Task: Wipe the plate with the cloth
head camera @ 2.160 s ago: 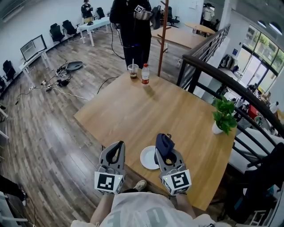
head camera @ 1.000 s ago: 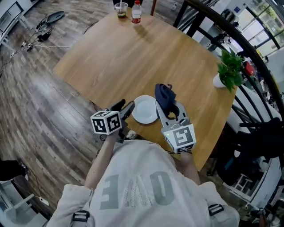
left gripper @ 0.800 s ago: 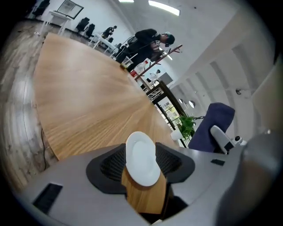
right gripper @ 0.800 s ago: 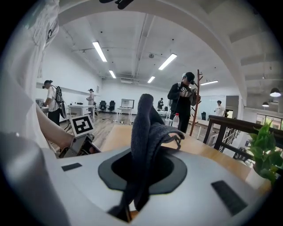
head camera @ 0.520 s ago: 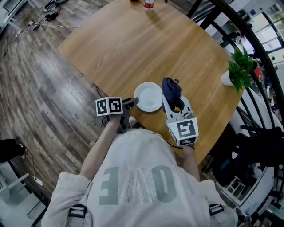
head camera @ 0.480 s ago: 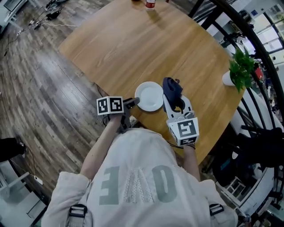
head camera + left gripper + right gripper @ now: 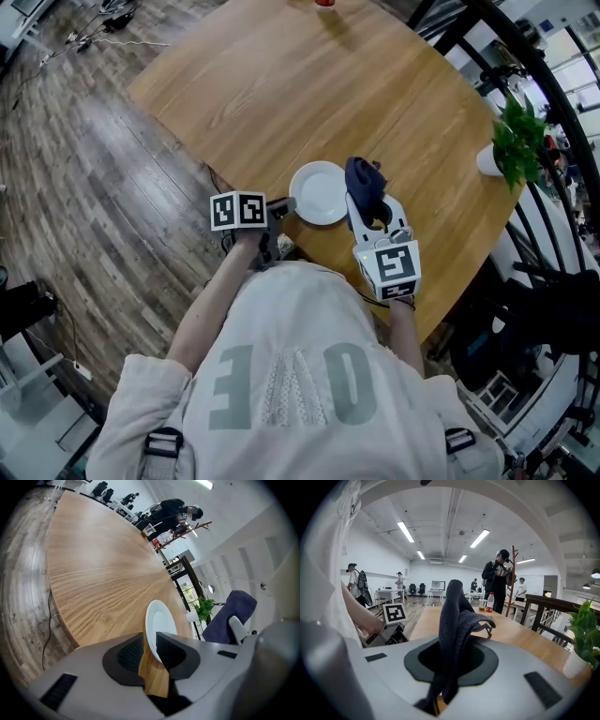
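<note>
We watched the left gripper (image 7: pixel 150 641) first: its jaws had just been closing, and the near rim of the plate (image 7: pixel 159 620) sat between the two dark pads, which pinched it from either side. A sliver of wood showed under the rim. On the other side, the right gripper (image 7: pixel 452 663) had its jaws clamped on the cloth (image 7: pixel 454 616), a dark blue knitted one that bunched up out of the pads and flopped forward over them.

From the head view we saw the white plate lying flat at the near edge of the table (image 7: pixel 281 84), with the left gripper reaching in from its left and the cloth just beside its right rim. Whether cloth and plate touched, we could not tell.

Further out, the wooden top ran away from us. A potted plant (image 7: pixel 518 131) stood near the right edge, well apart from the plate. At the far end we made out a bottle (image 7: pixel 490 603) with a red label and a cup (image 7: pixel 482 604) just beside it, and behind them a person (image 7: pixel 499 581) in dark clothes stood by a wooden pole.
</note>
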`<state>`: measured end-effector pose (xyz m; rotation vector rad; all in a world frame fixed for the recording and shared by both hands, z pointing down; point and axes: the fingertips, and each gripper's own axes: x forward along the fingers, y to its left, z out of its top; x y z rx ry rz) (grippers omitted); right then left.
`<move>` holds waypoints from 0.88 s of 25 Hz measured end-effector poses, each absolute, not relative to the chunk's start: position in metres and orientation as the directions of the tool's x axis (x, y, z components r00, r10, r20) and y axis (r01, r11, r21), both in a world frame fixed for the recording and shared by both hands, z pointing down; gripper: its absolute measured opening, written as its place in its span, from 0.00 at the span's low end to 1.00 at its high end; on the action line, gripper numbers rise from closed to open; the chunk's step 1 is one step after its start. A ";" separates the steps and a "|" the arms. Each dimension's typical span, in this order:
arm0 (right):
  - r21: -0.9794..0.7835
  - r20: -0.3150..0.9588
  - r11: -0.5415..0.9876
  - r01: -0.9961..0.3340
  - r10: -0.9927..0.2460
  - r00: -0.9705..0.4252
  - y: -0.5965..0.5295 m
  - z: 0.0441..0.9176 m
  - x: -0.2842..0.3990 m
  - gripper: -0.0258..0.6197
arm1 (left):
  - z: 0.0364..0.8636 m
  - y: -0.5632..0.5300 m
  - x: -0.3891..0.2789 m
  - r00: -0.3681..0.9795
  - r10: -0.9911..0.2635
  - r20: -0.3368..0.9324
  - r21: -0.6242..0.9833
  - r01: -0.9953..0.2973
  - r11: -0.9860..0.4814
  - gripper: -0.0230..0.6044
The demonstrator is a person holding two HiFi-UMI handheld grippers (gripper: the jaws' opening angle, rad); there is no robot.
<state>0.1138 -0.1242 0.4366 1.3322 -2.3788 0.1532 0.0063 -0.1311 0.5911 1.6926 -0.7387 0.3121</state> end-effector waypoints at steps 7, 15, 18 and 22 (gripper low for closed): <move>0.349 0.519 0.539 -0.766 -0.792 -0.321 -0.143 0.456 0.134 0.13 | 0.595 -0.132 0.007 0.751 -0.308 0.584 0.764 -0.637 -0.104 0.11; 0.468 0.730 0.716 -0.517 -0.643 -0.230 -0.167 0.534 0.152 0.13 | 0.594 -0.133 0.009 0.762 -0.329 0.558 0.789 -0.610 -0.073 0.08; 0.466 0.774 0.768 -0.440 -0.595 -0.218 -0.161 0.553 0.148 0.13 | 0.594 -0.132 0.008 0.769 -0.320 0.553 0.796 -0.601 -0.068 0.08; 0.451 0.783 0.797 -0.402 -0.569 -0.251 -0.161 0.556 0.143 0.13 | 0.594 -0.134 0.006 0.774 -0.316 0.549 0.803 -0.593 -0.056 0.08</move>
